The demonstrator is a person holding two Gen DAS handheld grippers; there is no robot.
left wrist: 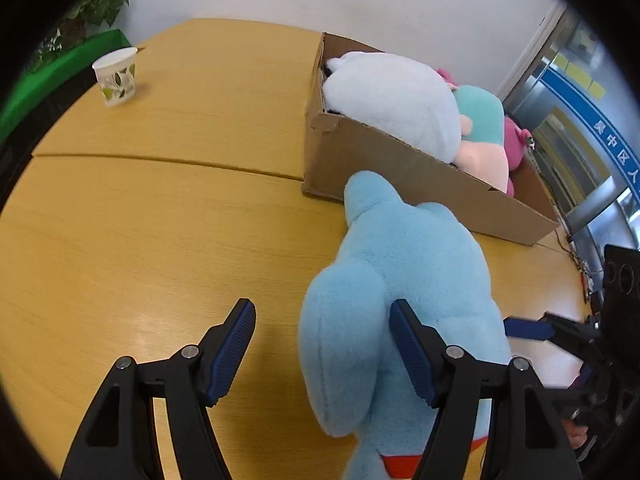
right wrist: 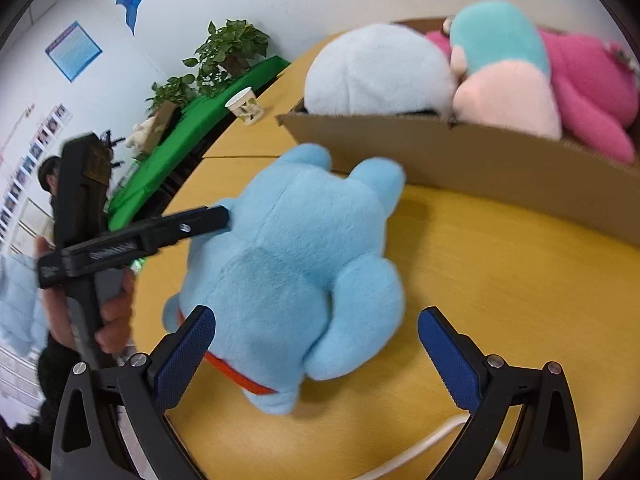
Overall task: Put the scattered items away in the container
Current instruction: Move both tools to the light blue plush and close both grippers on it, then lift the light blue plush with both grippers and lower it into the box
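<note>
A light blue plush toy (left wrist: 400, 280) with a red collar lies on the wooden table, just in front of the cardboard box (left wrist: 420, 172). My left gripper (left wrist: 324, 344) is open at the toy's side; its right pad (left wrist: 408, 352) lies against the plush and its left pad is over bare table. From the other side my right gripper (right wrist: 316, 344) stands open and wide, with the plush toy (right wrist: 300, 260) between its fingers. The left gripper's finger (right wrist: 200, 220) touches the toy's flank. The cardboard box (right wrist: 480, 160) holds a white plush (right wrist: 376, 72), a teal and pink plush (right wrist: 500, 60) and a pink plush (right wrist: 592, 92).
A paper cup (left wrist: 116, 76) stands on the table's far left. Green cloth (right wrist: 192, 140) and potted plants (right wrist: 232, 48) lie beyond the table edge. A white cable (right wrist: 420, 448) runs along the table near the right gripper. A hand (right wrist: 116, 320) holds the left gripper.
</note>
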